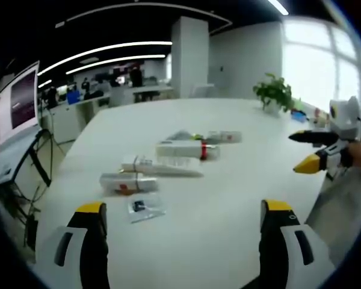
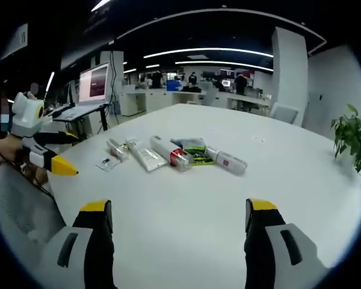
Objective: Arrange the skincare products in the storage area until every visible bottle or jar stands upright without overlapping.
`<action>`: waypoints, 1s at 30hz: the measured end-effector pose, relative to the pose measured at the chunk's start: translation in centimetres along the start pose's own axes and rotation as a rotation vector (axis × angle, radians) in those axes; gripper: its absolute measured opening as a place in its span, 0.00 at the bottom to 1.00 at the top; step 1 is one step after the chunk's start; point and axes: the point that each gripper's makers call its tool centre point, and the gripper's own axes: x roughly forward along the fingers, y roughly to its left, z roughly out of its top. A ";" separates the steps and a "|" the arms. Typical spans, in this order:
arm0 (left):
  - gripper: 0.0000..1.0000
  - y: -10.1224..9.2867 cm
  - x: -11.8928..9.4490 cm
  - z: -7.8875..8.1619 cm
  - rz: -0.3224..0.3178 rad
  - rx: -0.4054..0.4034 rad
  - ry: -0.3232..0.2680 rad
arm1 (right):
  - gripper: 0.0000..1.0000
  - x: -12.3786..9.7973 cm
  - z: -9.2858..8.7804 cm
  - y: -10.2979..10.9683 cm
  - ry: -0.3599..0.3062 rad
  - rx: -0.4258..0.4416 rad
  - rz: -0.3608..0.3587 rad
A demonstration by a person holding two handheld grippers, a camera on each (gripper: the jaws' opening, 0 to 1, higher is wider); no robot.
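Several skincare products lie flat in a loose row on the white table (image 1: 228, 198). Among them are a white bottle with a red cap (image 1: 186, 150) (image 2: 171, 152), a white tube with a red mark (image 1: 121, 181), a longer white tube (image 1: 162, 166) (image 2: 143, 155), another tube (image 1: 224, 136) (image 2: 227, 161), a green packet (image 2: 195, 149) and a small sachet (image 1: 145, 206) (image 2: 107, 163). My left gripper (image 1: 183, 214) (image 2: 71, 153) hovers short of the row, open and holding nothing. My right gripper (image 2: 179, 211) (image 1: 302, 152) is also open and holds nothing, off to the side of the products.
A potted plant (image 1: 274, 93) (image 2: 354, 139) stands near the table's far edge. A laptop on a stand (image 1: 15, 105) (image 2: 91, 90) sits beyond the table's side. A grey chair back (image 2: 18, 211) is close to the left gripper. Office desks and people fill the background.
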 end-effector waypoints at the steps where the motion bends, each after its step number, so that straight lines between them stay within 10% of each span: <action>1: 0.99 0.0 0.0 0.0 0.001 0.000 -0.001 | 0.91 0.0 0.0 0.0 0.000 0.000 -0.002; 30: 0.99 0.1 0.0 0.0 0.001 -0.016 0.003 | 0.90 0.2 0.7 -0.3 0.028 -0.087 0.002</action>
